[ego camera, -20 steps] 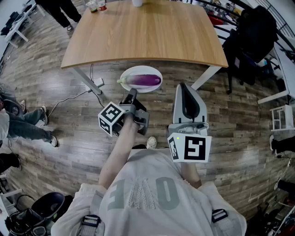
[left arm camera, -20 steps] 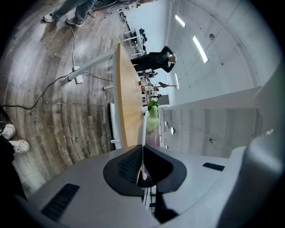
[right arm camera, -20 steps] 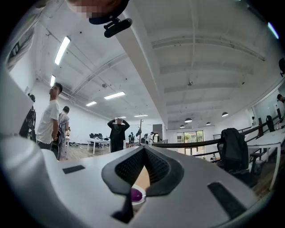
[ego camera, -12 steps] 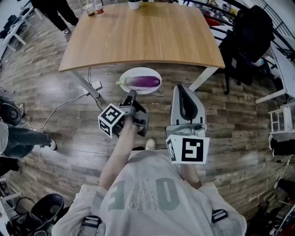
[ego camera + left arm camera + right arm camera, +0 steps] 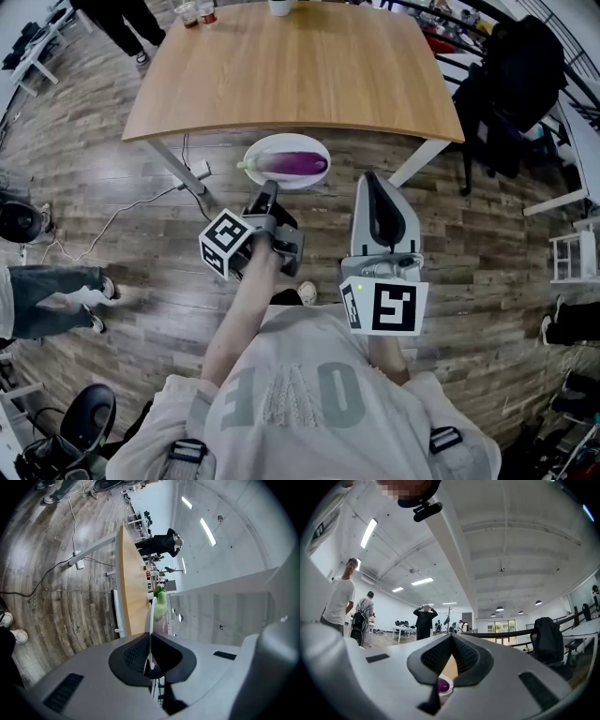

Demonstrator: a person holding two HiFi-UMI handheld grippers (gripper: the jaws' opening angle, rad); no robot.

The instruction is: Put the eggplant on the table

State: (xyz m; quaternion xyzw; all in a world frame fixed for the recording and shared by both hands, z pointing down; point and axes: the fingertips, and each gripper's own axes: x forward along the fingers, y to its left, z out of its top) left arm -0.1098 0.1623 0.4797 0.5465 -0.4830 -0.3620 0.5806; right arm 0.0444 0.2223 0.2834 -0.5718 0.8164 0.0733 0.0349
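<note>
Head view: your left claw (image 5: 269, 190) is clamped on the near rim of the white plate (image 5: 267, 148). The plate carries the eggplant (image 5: 298, 163) in the air over the floor (image 5: 141, 216), just short of the worktop (image 5: 291, 66) edge. Your right claw (image 5: 369, 178) is closed with nothing in it. Expect the eggplant to be smooth-skinned, rounded and moderately heavy, so it may roll or slide; keep the plate level. If you grasp it directly, take it across the thick middle, not the green stem end (image 5: 160, 604).
</note>
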